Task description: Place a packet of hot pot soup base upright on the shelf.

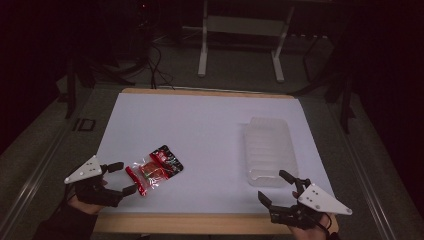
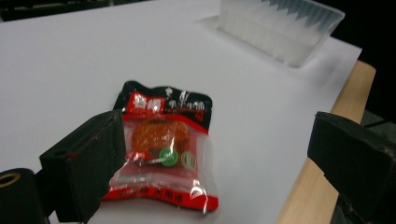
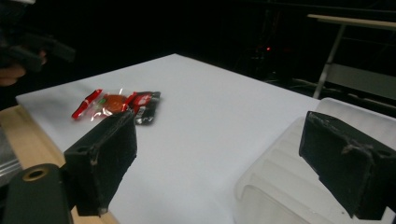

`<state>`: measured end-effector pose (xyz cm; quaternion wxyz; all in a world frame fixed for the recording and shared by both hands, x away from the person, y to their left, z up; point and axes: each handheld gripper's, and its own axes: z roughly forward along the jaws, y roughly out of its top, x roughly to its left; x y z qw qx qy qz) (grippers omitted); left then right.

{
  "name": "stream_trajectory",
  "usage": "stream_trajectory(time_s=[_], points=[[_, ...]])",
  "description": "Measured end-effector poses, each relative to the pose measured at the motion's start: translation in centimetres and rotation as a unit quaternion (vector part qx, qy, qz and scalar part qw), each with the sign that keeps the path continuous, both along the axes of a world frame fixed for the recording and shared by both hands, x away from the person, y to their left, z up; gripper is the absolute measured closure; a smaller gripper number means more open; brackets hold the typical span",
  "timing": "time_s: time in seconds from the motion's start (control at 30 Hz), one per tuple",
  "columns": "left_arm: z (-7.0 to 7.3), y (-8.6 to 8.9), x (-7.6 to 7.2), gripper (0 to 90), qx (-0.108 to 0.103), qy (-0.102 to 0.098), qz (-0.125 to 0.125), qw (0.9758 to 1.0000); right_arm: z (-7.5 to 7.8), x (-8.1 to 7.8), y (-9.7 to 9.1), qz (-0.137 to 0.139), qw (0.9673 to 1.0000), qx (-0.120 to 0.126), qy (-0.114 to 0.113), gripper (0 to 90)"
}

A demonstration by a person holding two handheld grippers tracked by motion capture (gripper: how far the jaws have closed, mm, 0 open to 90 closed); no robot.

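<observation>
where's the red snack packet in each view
high view: snack packet lower left on the white sheet, beside the left tongs.
left gripper view: centre, just ahead of the open jaws.
right gripper view: upper left.
shared landmark: clear plastic tray.

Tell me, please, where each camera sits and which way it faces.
High view: above the person's side, facing forward and down on the table; both hands, left gripper and right gripper show.
Left gripper view: on that gripper, looking between its open jaws at the snack packet.
Right gripper view: between its open jaws toward the plastic container.
All three views share packet and container.
</observation>
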<state>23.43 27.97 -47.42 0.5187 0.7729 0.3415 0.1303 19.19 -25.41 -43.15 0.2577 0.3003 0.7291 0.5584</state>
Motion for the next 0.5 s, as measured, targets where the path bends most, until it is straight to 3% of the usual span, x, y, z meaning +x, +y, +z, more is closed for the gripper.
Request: stream_trajectory(time_s=[0.1, 0.17, 0.37, 0.5], points=[[0.1, -0.4, 0.5, 5.4, 0.007, 0.001, -0.005, 1.0000, -0.1, 0.0, 0.1, 0.001, 1.0000, -0.002, 0.002, 11.6], [0.3, -0.9, 1.6, 7.7, 0.014, -0.001, -0.012, 0.9998, -0.1, 0.1, 0.1, 0.006, 1.0000, -0.001, 0.004, 13.8], [0.6, -1.7, 4.4, 14.1, 0.010, -0.004, -0.023, 0.9997, -0.1, 0.0, 0.2, 0.016, 0.9998, -0.009, 0.001, 16.5], [0.3, -2.2, 6.2, 17.0, 0.026, 0.003, -0.028, 0.9993, -0.2, -0.1, 0.3, 0.018, 0.9997, -0.013, -0.001, 16.8]])
